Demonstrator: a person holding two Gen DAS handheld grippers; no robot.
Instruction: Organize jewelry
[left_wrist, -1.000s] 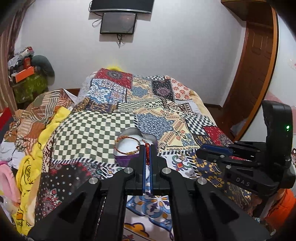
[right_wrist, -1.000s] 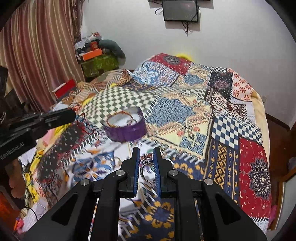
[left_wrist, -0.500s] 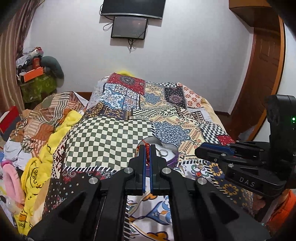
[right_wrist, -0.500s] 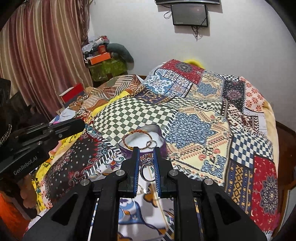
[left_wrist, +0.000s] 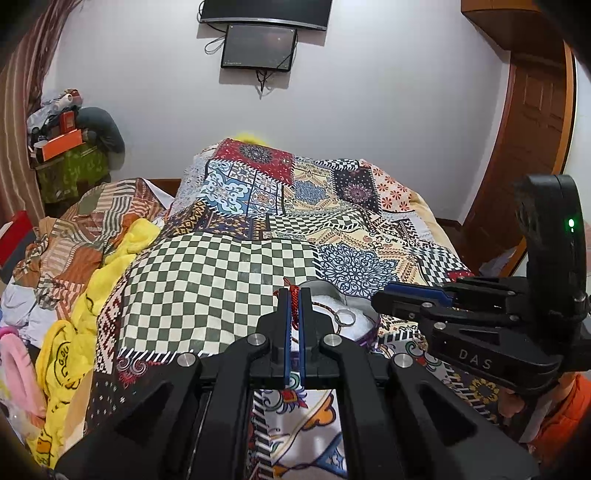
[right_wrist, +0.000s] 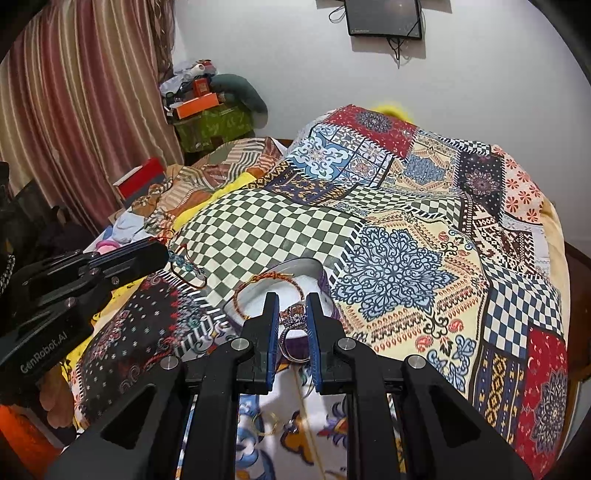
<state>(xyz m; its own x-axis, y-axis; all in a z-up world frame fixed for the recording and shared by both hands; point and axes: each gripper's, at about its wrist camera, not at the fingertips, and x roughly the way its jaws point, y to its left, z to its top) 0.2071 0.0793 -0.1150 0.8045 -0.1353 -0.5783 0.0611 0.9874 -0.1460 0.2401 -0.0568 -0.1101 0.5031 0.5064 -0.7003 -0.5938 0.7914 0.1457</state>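
A purple jewelry box (right_wrist: 325, 284) with a white lining sits on the patchwork bedspread, holding an orange thread bracelet (right_wrist: 273, 280) and a silver ring (left_wrist: 345, 317). My left gripper (left_wrist: 294, 295) is shut on a red thread bracelet (left_wrist: 294, 301), just left of the box (left_wrist: 371, 326). Seen from the right wrist view, the left gripper (right_wrist: 162, 254) has the bracelet (right_wrist: 186, 271) hanging from it. My right gripper (right_wrist: 291, 308) is shut on an ornate stone ring (right_wrist: 293, 319) over the box's near edge.
The patchwork bedspread (right_wrist: 406, 240) covers the bed. Gold jewelry pieces (right_wrist: 269, 424) lie on it near my right gripper's base. Crumpled yellow cloth and clothes (left_wrist: 74, 295) pile at the left. A wooden door (left_wrist: 528, 129) stands right.
Both grippers have moved forward toward the box. The right gripper now holds the ring over the box's near edge. The left gripper has shifted to the box's left.
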